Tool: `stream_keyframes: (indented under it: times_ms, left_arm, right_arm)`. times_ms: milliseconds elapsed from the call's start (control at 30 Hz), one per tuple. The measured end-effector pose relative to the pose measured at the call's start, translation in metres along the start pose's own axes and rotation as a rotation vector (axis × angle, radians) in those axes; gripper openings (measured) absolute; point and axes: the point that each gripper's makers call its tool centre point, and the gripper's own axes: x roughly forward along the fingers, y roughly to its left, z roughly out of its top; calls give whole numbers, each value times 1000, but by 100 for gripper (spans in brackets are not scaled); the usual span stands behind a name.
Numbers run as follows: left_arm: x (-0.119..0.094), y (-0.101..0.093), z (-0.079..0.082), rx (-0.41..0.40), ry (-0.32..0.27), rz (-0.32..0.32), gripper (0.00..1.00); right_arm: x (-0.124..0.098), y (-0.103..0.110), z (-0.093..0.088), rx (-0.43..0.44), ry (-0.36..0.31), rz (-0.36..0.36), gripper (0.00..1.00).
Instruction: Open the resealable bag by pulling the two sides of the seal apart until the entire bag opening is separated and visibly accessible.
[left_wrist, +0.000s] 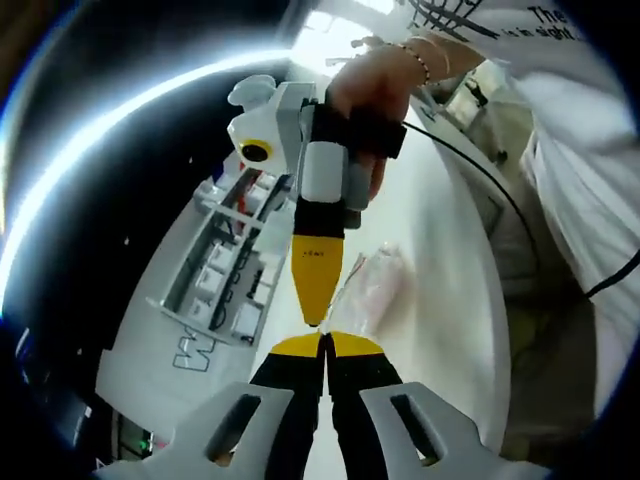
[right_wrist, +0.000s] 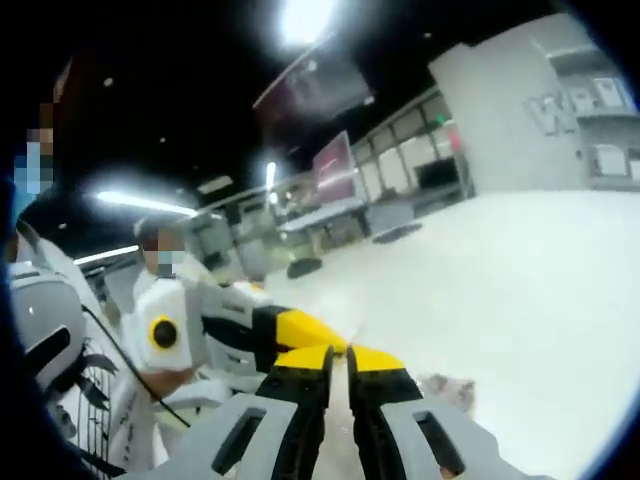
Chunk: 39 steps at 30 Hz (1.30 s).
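A clear, crumpled resealable bag hangs just above the white table, its near edge drawn up to where the two grippers meet. My left gripper is shut, its yellow tips pinching that edge. The right gripper, held by a hand, points straight down at it, tip to tip, also shut on the bag's edge. In the right gripper view my own jaws stand almost together, the left gripper comes in from the left, and a bit of the bag shows beside them.
A white rack with small boxes lies along the table's left side. A person in a white shirt stands at the right, with a black cable running past. Open white table top stretches beyond the grippers.
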Motion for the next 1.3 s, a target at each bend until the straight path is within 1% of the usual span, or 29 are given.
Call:
stream_keyframes:
  times_ms: [100, 233, 333, 433, 533, 600, 667, 733, 833, 900, 933, 1000, 1067, 1133, 1200, 1300]
  left_arm:
    - [0, 1, 0, 5, -1, 6, 1]
    - [0, 2, 0, 12, -4, 12, 1]
    - [1, 4, 2, 18, -6, 13, 1]
    - [1, 5, 4, 23, -14, 19, 1]
    - [2, 4, 5, 20, -21, 13, 1]
    - [2, 3, 4, 20, -18, 10, 1]
    - [2, 2, 1, 26, -6, 10, 1]
    - [0, 1, -2, 34, 9, 8, 1]
    - [0, -1, -5, 40, 24, -9, 2]
    - [0, 1, -4, 46, 26, -2, 4]
    - [0, 4, -2, 44, 20, 13, 8]
    - [-2, 11, -1, 46, 17, 38, 11]
    - [-4, 15, 1, 50, 8, 47, 12]
    - [-3, 14, 4, 60, -1, 37, 13]
    - [-1, 10, 4, 71, -2, 27, 13]
    - [-1, 12, 2, 78, 3, 35, 13]
  right_arm:
    - [0, 1, -3, 41, -1, 16, 3]
    - [-1, 1, -4, 75, -8, 23, 0]
    - [0, -1, -5, 97, -10, 25, 0]
    - [2, -3, -11, 122, -4, 20, 0]
    - [4, -2, -14, 160, -9, 33, 0]
    - [4, -1, -15, 167, -11, 32, 0]
    - [4, -1, -16, 156, -17, 27, 0]
    - [3, -3, -14, 149, -28, 17, 0]
    - [0, -6, -11, 166, -50, 9, 0]
    - [-1, -6, -10, 176, -55, 12, 0]
    - [0, -4, -9, 187, -57, 22, 0]
    - [1, -1, -9, 207, -65, 37, 0]
    - [2, 0, -9, 213, -69, 39, 0]
    - [4, 1, -9, 225, -74, 41, 0]
    - [5, 1, -9, 241, -81, 46, 0]
    - [6, 2, -7, 265, -90, 58, 0]
